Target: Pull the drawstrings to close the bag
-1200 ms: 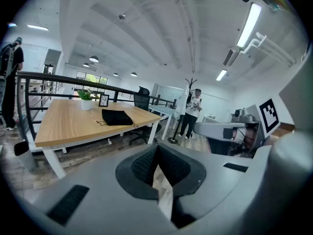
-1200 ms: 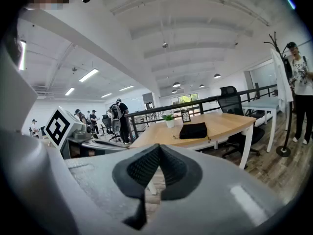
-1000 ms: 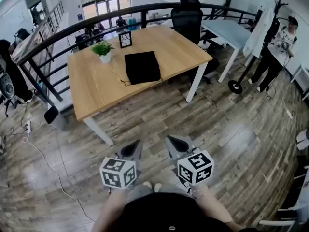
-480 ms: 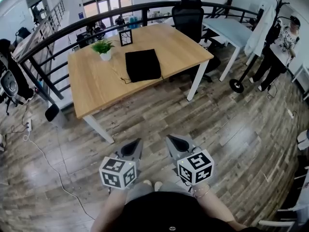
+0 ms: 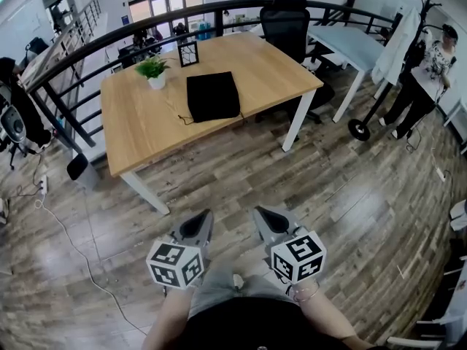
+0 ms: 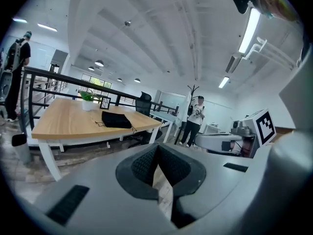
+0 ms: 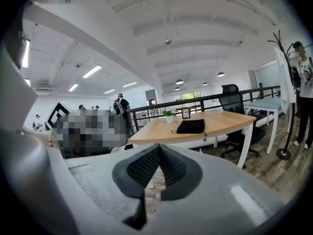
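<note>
I hold the left gripper (image 5: 197, 226) and right gripper (image 5: 268, 220) over the floor, jaws pressed together, empty; the black bag (image 5: 212, 95) lies on the desk (image 5: 146, 137), well apart; barely anything has shifted since a second ago, so its drawstrings (image 5: 177, 115) remain unpulled.

Right gripper (image 5: 263, 214): shifted slightly, now a touch lower. Shoe tips just behind it, at the person's legs: two earlier, one shoe tip (image 5: 237, 280) now.

drawstrings (image 5: 182, 118) on bag (image 5: 212, 95): too thin to trace | picture frame (image 5: 188, 53): content unreadable | person's torso (image 5: 255, 332): cut by bottom edge
</note>
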`<state>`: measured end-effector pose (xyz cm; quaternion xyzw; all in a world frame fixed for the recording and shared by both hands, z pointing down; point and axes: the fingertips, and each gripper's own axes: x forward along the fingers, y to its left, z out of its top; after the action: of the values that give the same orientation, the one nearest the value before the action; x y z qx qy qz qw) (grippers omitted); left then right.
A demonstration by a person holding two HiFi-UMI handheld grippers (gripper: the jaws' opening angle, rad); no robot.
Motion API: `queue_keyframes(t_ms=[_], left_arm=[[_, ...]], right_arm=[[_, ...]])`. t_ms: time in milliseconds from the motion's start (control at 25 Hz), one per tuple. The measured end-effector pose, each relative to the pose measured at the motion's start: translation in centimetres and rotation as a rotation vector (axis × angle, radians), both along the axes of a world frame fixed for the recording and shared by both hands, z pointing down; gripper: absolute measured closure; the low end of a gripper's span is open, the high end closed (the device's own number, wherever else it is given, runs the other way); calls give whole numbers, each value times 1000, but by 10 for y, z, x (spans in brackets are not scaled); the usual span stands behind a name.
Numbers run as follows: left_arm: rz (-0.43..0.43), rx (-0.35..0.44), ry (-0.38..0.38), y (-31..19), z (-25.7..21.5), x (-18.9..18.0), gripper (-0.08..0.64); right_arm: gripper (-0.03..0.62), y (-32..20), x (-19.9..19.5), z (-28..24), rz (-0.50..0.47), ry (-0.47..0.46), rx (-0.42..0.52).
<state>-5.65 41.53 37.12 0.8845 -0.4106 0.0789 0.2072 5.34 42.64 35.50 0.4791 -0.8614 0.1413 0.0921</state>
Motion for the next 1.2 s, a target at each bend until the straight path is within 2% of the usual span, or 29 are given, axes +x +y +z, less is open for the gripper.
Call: queue_keyframes(t_ms=[200,440,760,1040,1200], left_arm=[[-15,-57,3,4,22,9,545],[-25,-88,-9,-28,35,6,545],[4,-119,9,-119,50,-5,545],[64,-143,17,-205,51,-10,545],[93,-134,15,-248,46,-13,545]], right_arm=[[592,-1,8,12,-18,-2,-25],[592,-35,7,27,-11,-7,-55],[592,-127,3,45,46,-18,-83],[592,-217,-29,47,29,0,-89],[592,-258,-33,42,45,4,-83]])
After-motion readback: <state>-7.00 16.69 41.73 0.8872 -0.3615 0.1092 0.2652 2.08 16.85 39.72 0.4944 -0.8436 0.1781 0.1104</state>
